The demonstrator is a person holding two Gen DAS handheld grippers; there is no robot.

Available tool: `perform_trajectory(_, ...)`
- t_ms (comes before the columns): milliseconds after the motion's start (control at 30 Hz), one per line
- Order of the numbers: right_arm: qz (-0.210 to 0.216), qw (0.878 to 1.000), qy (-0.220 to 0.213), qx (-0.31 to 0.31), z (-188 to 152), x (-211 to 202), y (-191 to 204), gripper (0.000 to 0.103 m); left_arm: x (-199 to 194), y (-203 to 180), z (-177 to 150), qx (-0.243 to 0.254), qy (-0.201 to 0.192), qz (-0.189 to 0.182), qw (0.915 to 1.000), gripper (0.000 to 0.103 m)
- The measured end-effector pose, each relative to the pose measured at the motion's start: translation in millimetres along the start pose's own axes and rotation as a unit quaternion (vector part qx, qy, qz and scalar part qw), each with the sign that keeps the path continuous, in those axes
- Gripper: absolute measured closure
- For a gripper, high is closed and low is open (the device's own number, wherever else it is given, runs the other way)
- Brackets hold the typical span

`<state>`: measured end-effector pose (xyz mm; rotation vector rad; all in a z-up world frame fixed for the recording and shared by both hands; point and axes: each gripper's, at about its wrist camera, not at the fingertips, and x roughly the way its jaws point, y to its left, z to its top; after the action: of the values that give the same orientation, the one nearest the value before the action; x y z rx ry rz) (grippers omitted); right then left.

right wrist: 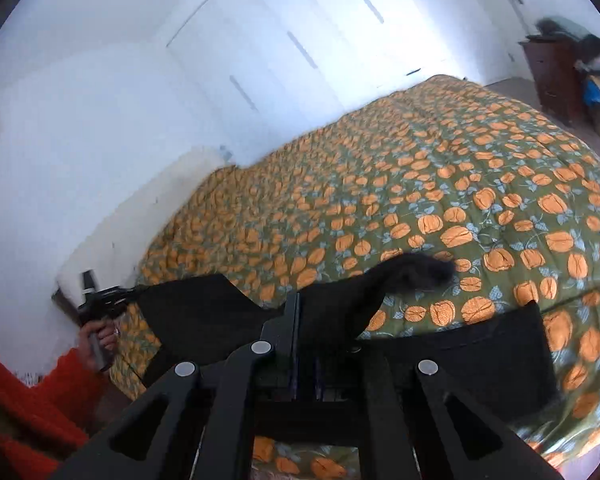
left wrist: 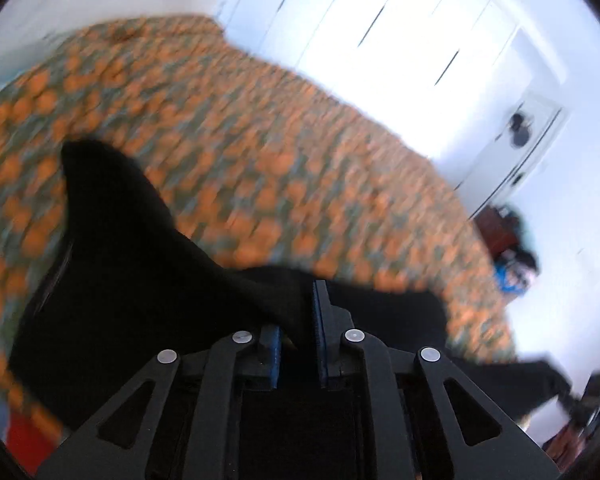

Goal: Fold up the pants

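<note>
The black pants [left wrist: 140, 264] hang lifted above a bed with an orange pumpkin-print quilt [left wrist: 260, 152]. My left gripper [left wrist: 300, 320] is shut on a fold of the black pants, which drape left and right of its fingers. In the right wrist view, my right gripper [right wrist: 302, 312] is shut on another edge of the pants [right wrist: 480, 356], and the cloth stretches left to the other gripper [right wrist: 96, 300], held by a hand in an orange sleeve. The left wrist view is motion-blurred.
The quilt [right wrist: 420, 200] covers the whole bed. White wardrobe doors [right wrist: 280, 48] stand behind it. A dark wooden dresser [right wrist: 552, 76] with clutter on it stands at the far right. A white door [left wrist: 516, 148] is beyond the bed.
</note>
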<state>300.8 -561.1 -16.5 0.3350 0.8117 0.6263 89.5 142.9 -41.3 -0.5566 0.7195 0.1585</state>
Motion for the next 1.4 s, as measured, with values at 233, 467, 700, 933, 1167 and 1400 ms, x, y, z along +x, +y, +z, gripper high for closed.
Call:
perform_trajectory(233, -0.148, 0.97, 0.181, 0.063, -69, 68, -93, 0.095, 73, 22, -118, -0.011, 0.176, 0.041, 0.9834, 0.091)
perform_trajectory(467, -0.094, 0.981, 0.106, 0.132, -72, 35, -105, 0.043, 67, 15, -115, 0.007, 0.173, 0.02, 0.9847, 0.091)
perform_trajectory(700, -0.105, 0.964, 0.054, 0.236, -72, 24, -135, 0.091, 64, 19, -115, 0.009, 0.169, 0.016, 0.9854, 0.091)
perform_trajectory(933, -0.249, 0.958, 0.074, 0.12, -48, 22, -120, 0.091, 68, -20, -139, 0.099, 0.194, 0.014, 0.976, 0.09)
perform_trajectory(1167, -0.283, 0.947, 0.103, 0.113, -46, 38, -129, 0.091, 72, -16, -143, 0.088, 0.205, 0.014, 0.9746, 0.09)
perform_trajectory(1400, -0.283, 0.946, 0.107, 0.118, -47, 40, -131, 0.091, 74, -13, -145, 0.095, 0.212, 0.019, 0.9725, 0.094)
